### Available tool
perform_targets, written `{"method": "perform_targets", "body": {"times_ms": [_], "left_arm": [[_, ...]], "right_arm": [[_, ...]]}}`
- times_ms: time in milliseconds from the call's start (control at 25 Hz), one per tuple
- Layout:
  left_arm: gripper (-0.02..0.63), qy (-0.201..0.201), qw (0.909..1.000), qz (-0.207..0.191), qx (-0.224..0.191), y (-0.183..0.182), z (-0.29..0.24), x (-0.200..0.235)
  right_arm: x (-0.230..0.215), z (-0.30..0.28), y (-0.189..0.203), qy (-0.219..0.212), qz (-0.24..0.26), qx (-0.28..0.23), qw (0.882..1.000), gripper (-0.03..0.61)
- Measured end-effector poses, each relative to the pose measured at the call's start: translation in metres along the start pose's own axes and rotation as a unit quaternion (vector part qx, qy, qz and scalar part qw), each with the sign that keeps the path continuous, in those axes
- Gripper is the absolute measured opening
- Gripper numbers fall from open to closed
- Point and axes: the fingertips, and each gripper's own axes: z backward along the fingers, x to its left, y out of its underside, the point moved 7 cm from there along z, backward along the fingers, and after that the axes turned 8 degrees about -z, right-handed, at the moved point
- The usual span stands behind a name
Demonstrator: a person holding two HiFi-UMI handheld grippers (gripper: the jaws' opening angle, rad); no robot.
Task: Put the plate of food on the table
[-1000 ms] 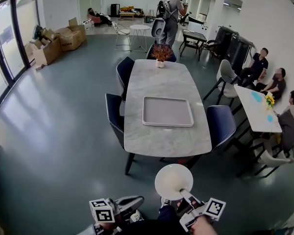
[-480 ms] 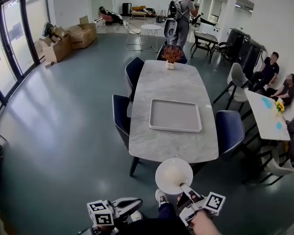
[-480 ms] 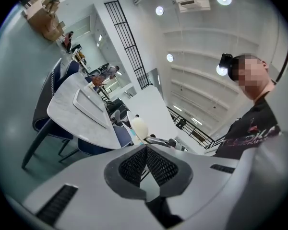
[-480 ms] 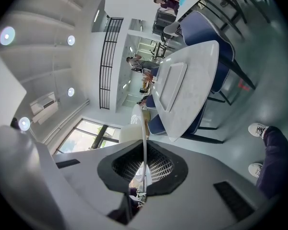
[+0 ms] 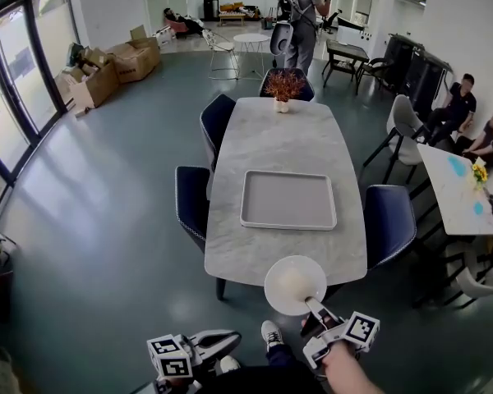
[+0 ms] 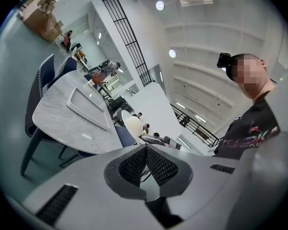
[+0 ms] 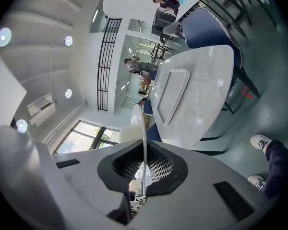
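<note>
Over the desk's (image 5: 283, 130) near edge hangs the plate (image 5: 275, 296) of pale food (image 5: 296, 283), its rim pinched tight in the right gripper (image 5: 315, 306). At the desk's middle lies a tray (image 5: 287, 199). Short of the desk, the left gripper (image 5: 222, 341) is closed, empty.

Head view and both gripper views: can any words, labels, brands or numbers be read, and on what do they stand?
No text reads clearly in any view.
Person's black shirt, left gripper view: red print, too blurred to read.
Marker cubes: black-and-white square patterns only, no letters.
Cardboard boxes: too small to show any print.
</note>
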Motion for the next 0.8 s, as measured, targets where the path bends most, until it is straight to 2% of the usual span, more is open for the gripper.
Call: {"method": "perform_targets", "body": {"times_ms": [360, 800], "left_arm": [[0.006, -0.013, 0.9996, 0.022, 0.008, -0.007, -0.047, 0.027], [0.006, -0.056, 0.9977, 0.035, -0.016, -0.025, -0.065, 0.044]], "right_arm": [[-0.004, -0.053, -0.070, 0.011, -0.006, 0.000, 1.000, 0.018], [-0.026, -0.124, -0.143, 0.046, -0.003, 0.009, 0.999, 0.019]]}}
